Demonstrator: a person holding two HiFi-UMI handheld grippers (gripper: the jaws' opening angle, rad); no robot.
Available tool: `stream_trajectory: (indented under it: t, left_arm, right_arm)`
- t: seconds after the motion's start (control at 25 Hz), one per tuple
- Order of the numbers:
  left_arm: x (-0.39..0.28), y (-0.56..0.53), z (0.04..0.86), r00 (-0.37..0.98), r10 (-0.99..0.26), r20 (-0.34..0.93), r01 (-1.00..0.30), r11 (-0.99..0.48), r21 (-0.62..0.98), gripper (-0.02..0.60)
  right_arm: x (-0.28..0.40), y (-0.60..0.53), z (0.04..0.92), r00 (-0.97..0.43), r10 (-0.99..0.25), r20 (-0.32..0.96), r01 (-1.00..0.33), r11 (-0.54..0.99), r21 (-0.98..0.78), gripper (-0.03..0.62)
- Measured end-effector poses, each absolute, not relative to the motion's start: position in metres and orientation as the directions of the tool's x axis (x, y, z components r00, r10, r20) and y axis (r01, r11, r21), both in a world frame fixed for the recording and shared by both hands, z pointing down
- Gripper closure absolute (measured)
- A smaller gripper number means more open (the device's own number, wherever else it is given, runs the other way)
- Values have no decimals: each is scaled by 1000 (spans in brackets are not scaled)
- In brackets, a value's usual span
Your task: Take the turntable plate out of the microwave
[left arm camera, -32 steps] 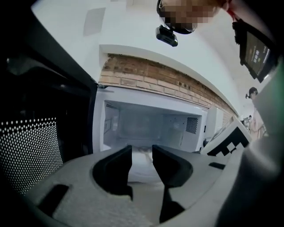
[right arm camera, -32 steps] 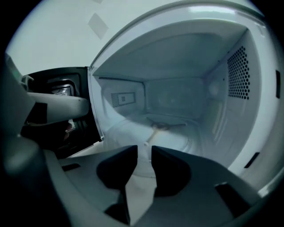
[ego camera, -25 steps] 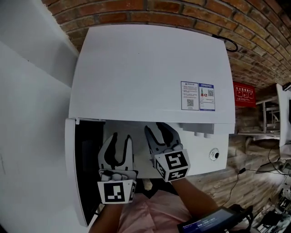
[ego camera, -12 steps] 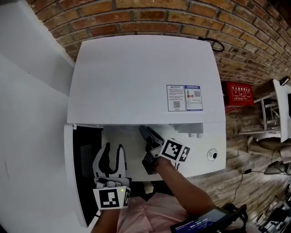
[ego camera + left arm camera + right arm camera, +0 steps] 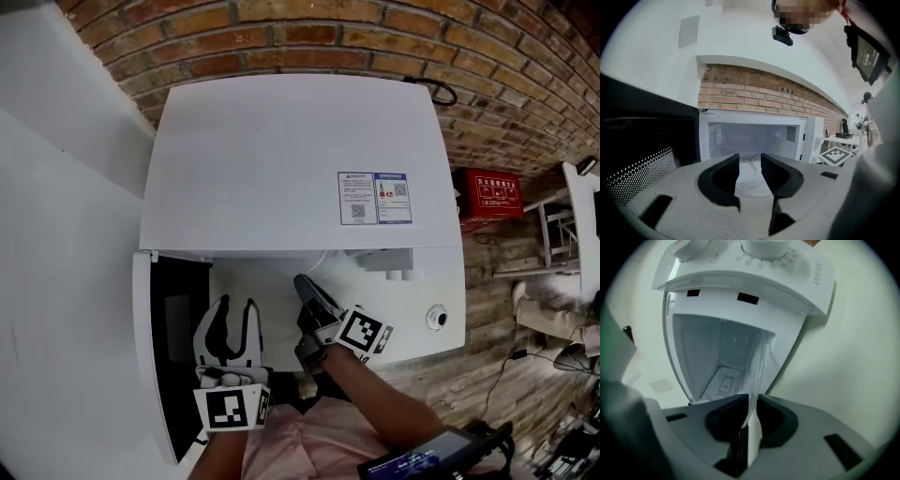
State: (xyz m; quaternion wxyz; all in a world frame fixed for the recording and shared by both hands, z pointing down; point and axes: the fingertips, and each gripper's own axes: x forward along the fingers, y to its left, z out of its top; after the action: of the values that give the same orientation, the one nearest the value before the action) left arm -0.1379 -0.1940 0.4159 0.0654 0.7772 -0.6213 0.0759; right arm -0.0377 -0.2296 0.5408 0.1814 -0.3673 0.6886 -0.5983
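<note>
My right gripper [image 5: 303, 282] is rolled onto its side at the mouth of the open microwave [image 5: 291, 159]. Its jaws have just been closing, and in the right gripper view [image 5: 752, 399] they pinch the near rim of the glass plate [image 5: 758, 362] between their pads. From that grip the plate runs away from me into the white cavity, so most of it is inside the oven while its near edge sits in my jaws.

My left gripper [image 5: 234, 306] is just left of the right one, near the front of the cavity and level with it. In the left gripper view [image 5: 750, 157] its jaws stand partly spread with nothing gripped. Through the gap between them I see the plate [image 5: 751, 180] low in the cavity.

The microwave door [image 5: 155, 356] hangs open on the left, its dark dotted window [image 5: 642, 154] beside my left jaws. The control panel with its knobs [image 5: 764, 247] is on the right side of the oven front. A brick wall [image 5: 375, 28] stands behind the microwave on the far side
</note>
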Motion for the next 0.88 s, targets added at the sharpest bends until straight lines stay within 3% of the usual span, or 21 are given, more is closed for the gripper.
stream_trajectory:
  t: [0.24, 0.36, 0.48, 0.52, 0.6, 0.88]
  left_arm:
    - [-132, -193, 418, 228, -953, 197, -973, -232, 7, 437]
    - [-132, -191, 417, 231, -953, 196, -972, -234, 5, 437]
    - [-136, -189, 416, 222, -954, 201, -974, -227, 2, 436]
    - [-137, -188, 417, 220, -954, 202, -975, -224, 2, 436]
    - [-138, -186, 417, 216, -955, 203, -975, -220, 3, 436]
    - [-141, -185, 418, 214, -956, 202, -976, -217, 6, 437]
  right_arm:
    - [-32, -220, 541, -674, -721, 163, -296, 62, -953, 522]
    - [-28, -238, 544, -658, -744, 117, -267, 85, -960, 472]
    - [-30, -255, 544, -654, -752, 84, -224, 86, -971, 464]
    - [-30, -258, 544, -651, -753, 90, -220, 74, -973, 467]
    - [-31, -262, 542, -649, -756, 87, -218, 75, -973, 535]
    - [-36, -236, 541, -670, -739, 75, -203, 85, -975, 545]
